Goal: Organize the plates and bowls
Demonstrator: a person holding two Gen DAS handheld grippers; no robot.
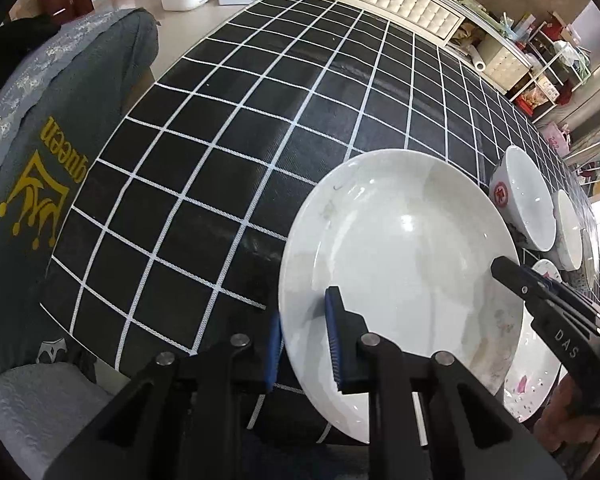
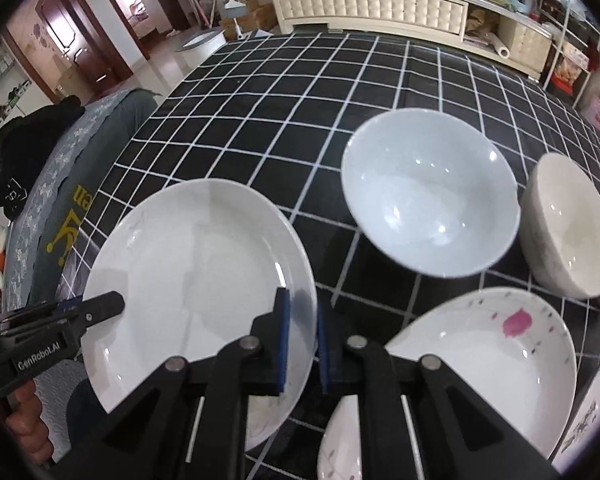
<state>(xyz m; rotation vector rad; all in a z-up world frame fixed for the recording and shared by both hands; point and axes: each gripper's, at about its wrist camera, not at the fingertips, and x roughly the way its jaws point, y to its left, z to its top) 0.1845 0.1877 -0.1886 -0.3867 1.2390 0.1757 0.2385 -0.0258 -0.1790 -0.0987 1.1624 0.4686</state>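
Observation:
A plain white plate (image 1: 400, 264) lies over the black checked tablecloth (image 1: 228, 128), near the table's front edge. My left gripper (image 1: 304, 314) is shut on its left rim, one blue pad above the rim and one below. My right gripper (image 2: 301, 306) is shut on the opposite rim of the same plate (image 2: 196, 264). Each view shows the other gripper at the far rim: the right one (image 1: 510, 270) and the left one (image 2: 104, 306). A white bowl (image 2: 428, 192), a cream bowl (image 2: 572, 224) and a flowered plate (image 2: 484, 360) sit to the right.
A chair with a grey cover (image 1: 40, 160) stands against the table's left side. More flowered dishes (image 2: 340, 444) lie at the front right edge. A cream sideboard (image 2: 372, 4) runs behind the table. A person's hand (image 2: 24, 420) holds the left gripper's handle.

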